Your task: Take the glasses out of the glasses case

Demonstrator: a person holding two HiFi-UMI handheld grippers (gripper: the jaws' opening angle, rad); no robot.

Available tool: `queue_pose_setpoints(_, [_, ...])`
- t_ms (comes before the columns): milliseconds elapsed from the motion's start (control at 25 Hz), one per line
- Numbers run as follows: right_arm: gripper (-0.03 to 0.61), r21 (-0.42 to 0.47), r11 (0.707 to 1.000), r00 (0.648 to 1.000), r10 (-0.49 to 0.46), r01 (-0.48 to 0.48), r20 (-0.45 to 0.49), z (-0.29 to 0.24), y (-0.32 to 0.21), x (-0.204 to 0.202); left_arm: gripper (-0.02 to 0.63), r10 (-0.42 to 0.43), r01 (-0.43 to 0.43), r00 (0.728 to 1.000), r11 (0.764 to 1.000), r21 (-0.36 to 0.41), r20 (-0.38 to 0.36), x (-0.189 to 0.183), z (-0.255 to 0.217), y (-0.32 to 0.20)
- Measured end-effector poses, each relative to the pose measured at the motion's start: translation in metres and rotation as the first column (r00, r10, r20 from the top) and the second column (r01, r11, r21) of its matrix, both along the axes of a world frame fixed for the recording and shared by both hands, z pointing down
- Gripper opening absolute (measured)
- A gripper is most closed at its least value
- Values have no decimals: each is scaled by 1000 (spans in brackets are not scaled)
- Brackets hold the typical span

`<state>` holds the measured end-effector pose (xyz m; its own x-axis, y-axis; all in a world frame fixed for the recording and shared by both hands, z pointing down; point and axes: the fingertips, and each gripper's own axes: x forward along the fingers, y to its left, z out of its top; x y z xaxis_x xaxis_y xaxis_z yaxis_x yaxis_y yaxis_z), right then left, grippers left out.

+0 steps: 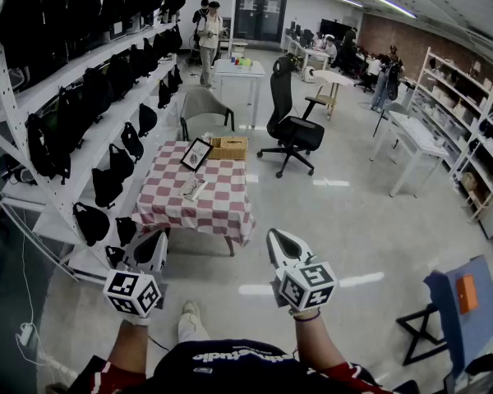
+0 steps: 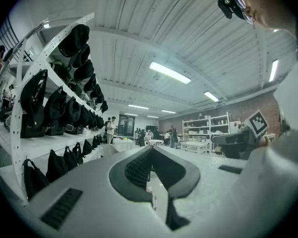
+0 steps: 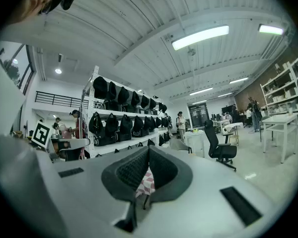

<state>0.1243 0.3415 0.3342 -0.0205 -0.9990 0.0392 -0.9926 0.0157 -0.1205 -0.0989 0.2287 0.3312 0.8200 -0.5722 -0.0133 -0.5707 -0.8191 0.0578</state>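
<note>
Left claw is pointing level with its jaws pressing together at the tips, holding no object. To its left, a white shelf rack is running away along the wall, carrying many black bags on several levels.

Ahead of both claws, across a stretch of bare floor, one bench is standing under a red-and-white checked cloth. Three things are lying on it. The pale glasses case is resting near the middle, well apart from either claw. One framed picture is leaning beyond the case, and one wicker basket is sitting just right of the picture at the far edge. The glasses themselves are not showing.

One grey chair is standing behind the bench, and one black office chair is standing beyond the right claw, off to the bench's right.

Right claw is also pointing level, its jaws likewise squeezing together and gripping nothing; through the slot below its tips, the right gripper view is catching a sliver of the checked cloth. Several people are standing far beyond.
</note>
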Motion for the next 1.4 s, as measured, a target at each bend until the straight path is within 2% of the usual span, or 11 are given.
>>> queue_pose_setpoints(560, [-2, -1, 1000, 1000, 12, -12, -25, -1, 9, 0, 6, 15, -16, 1000, 1000, -14, -26, 6, 4, 6])
queue_pose_setpoints(720, [-3, 15, 999, 1000, 29, -29, -3, -2, 10, 5, 6, 21, -22, 999, 1000, -12, -26, 8, 4, 7])
queue_pose_setpoints(1400, [-3, 2, 1000, 999, -23, 23, 32, -1, -16, -5, 6, -4, 4, 1000, 999, -32, -24, -4, 5, -10])
